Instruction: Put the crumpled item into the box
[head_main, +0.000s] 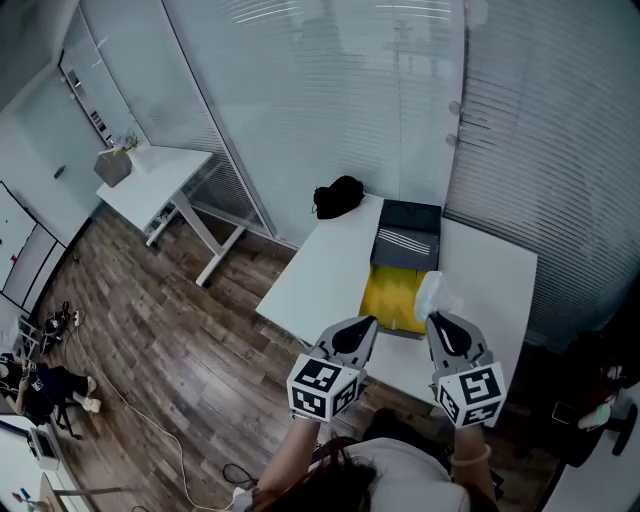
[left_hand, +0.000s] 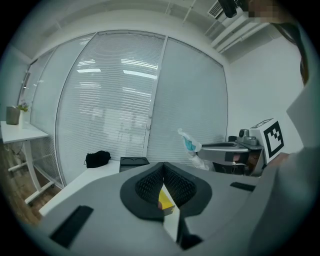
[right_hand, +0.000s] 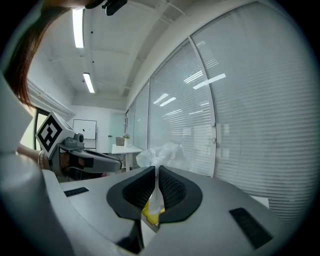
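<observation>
The crumpled item (head_main: 432, 293), a wad of clear plastic with a bit of blue, is pinched in my right gripper (head_main: 432, 320), which is shut on it above the box's right edge. In the right gripper view the plastic (right_hand: 160, 152) bulges out past the closed jaws. The box (head_main: 393, 298) lies open on the white table (head_main: 320, 270), yellow inside, with a dark lid (head_main: 408, 236) folded back behind it. My left gripper (head_main: 368, 325) hangs beside the box's near-left corner, shut with nothing in it. Its own view shows the plastic (left_hand: 190, 145) off to the right.
A black bundle (head_main: 338, 196) lies at the table's far left corner, against the glass wall with blinds. Another white desk (head_main: 150, 180) stands further left across the wooden floor. The person's body is at the table's near edge.
</observation>
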